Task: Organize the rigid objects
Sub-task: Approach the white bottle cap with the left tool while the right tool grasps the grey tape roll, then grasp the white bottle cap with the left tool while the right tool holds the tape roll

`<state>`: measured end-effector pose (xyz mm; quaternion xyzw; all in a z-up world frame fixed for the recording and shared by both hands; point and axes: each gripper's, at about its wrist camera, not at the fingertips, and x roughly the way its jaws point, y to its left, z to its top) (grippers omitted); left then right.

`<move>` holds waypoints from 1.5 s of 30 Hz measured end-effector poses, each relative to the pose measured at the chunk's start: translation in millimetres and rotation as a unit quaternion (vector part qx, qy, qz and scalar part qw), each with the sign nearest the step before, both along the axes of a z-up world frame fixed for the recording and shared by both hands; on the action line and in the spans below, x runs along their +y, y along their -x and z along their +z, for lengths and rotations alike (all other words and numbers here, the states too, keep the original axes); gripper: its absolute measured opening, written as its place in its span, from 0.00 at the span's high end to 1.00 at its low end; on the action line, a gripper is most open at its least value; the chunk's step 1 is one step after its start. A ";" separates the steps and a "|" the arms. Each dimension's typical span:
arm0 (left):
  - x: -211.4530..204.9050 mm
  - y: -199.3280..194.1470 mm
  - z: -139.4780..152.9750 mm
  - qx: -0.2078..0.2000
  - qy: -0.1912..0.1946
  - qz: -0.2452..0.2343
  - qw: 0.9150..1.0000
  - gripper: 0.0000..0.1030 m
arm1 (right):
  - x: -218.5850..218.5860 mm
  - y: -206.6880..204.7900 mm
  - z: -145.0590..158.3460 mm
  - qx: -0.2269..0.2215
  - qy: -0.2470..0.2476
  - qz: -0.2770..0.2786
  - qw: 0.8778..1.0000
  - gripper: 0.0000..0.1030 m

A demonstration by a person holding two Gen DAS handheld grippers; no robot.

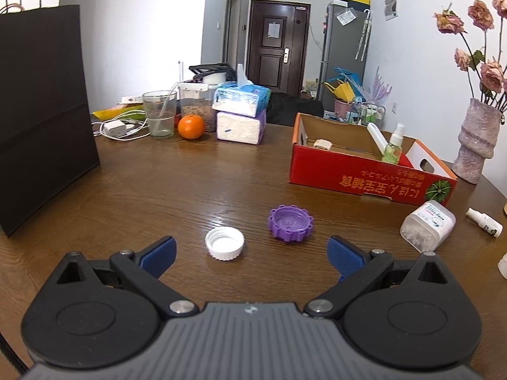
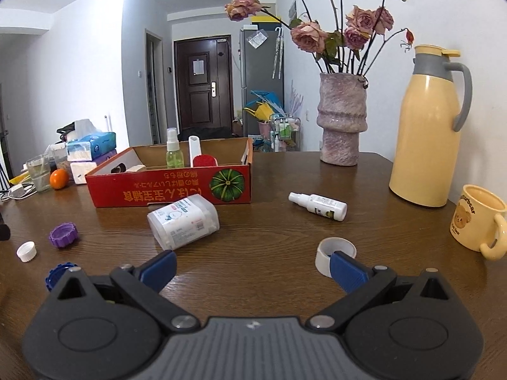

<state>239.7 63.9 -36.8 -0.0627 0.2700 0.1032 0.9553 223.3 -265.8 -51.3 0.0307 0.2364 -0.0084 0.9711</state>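
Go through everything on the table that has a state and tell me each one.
Left gripper: open, empty.
Right gripper: open, empty.
Red box: open-topped, partly filled.
White cap: loose, opening up.
Purple cap: loose, opening up.
Swab jar: on its side.
White spray bottle: lying down.
Green spray bottle: upright in box.

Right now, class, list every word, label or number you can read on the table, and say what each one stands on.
"...tterbear", start unclear: yellow mug.
Red cardboard box: large yellow characters, printed upside down, not clear enough to quote.
Clear container lying on its side: label print too small.
White spray bottle: label too small.
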 end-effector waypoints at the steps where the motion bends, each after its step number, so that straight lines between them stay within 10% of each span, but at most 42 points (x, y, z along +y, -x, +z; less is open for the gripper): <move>1: 3.3 0.2 -0.7 0.000 0.002 0.002 1.000 0.00 | -2.0 -0.1 -0.5 0.001 -0.002 -0.004 1.000 0.00; 25: 63.1 -3.9 -23.2 0.027 0.013 0.056 0.998 0.00 | -59.0 -65.5 -29.3 0.045 0.028 -0.090 0.994 0.04; 31: 65.3 -12.7 -30.0 0.041 0.007 0.060 0.997 0.00 | -74.1 -89.3 -44.0 0.056 -0.002 -0.102 0.993 0.21; 35: 63.8 -21.3 -32.9 0.049 0.003 0.055 0.997 0.00 | -76.8 -98.6 -51.5 0.070 -0.018 -0.094 0.993 0.59; 45: 45.9 -54.8 -43.7 0.063 -0.004 0.040 0.997 0.00 | -70.2 -89.0 -43.8 0.024 -0.001 -0.087 0.996 0.59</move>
